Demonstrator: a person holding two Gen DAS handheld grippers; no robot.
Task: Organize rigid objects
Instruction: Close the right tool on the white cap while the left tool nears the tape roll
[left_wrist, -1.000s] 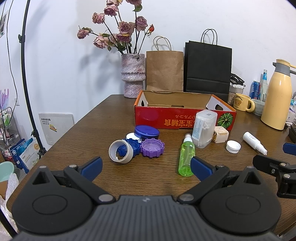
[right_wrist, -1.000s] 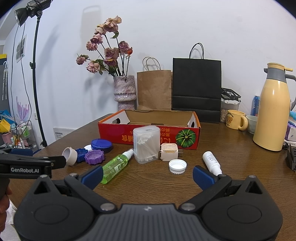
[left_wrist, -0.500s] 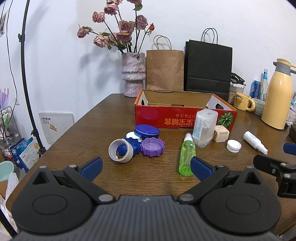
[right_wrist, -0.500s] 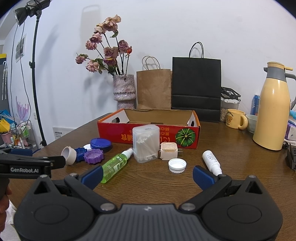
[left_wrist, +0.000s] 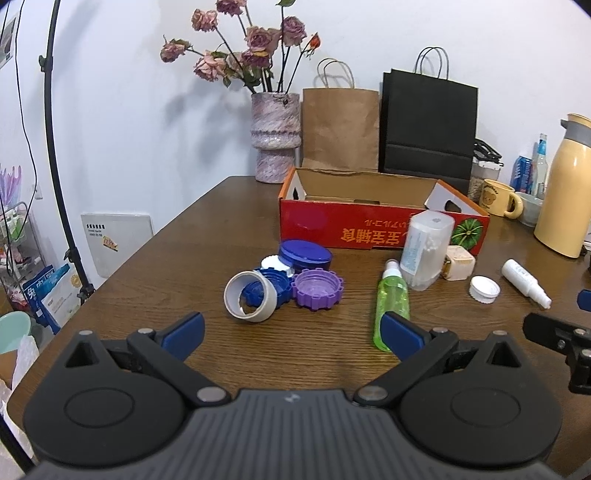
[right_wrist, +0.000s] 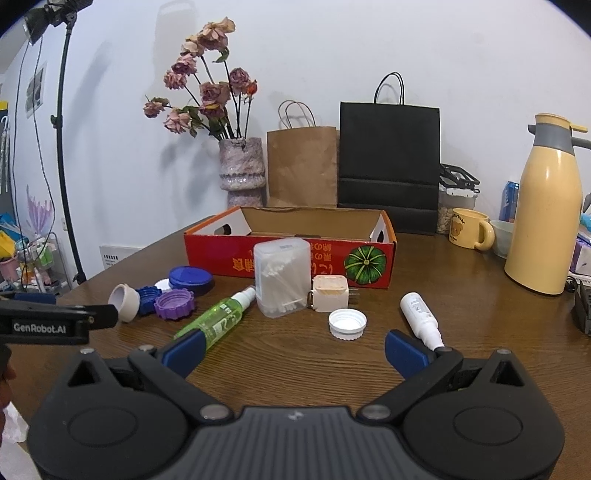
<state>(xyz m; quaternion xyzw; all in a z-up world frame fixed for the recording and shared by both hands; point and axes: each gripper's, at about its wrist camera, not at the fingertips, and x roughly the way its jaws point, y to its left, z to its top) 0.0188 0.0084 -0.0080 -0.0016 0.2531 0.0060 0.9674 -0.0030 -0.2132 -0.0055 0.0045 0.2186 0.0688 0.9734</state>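
An open red cardboard box (left_wrist: 369, 229) (right_wrist: 295, 254) stands mid-table. In front of it lie a grey ring (left_wrist: 251, 302), blue lids (left_wrist: 304, 254), a purple lid (left_wrist: 317, 287) (right_wrist: 174, 304), a green spray bottle (left_wrist: 392, 306) (right_wrist: 221, 317), a clear cotton-swab box (left_wrist: 424, 254) (right_wrist: 282, 277), a cream plug (left_wrist: 460, 263) (right_wrist: 330, 293), a white cap (left_wrist: 484, 290) (right_wrist: 347, 324) and a white bottle (left_wrist: 524, 282) (right_wrist: 421, 319). My left gripper (left_wrist: 291, 332) is open and empty, short of the lids. My right gripper (right_wrist: 295, 350) is open and empty, short of the white cap.
A vase of dried roses (left_wrist: 275, 136), a brown paper bag (left_wrist: 340, 129) and a black bag (left_wrist: 428, 129) stand behind the box. A yellow thermos (right_wrist: 546, 218), a mug (right_wrist: 467, 229) and cans sit at the right. A light stand (left_wrist: 55, 147) is off the table's left edge.
Both grippers stay open; the views have shifted only slightly, with the objects sitting a little lower in both frames.
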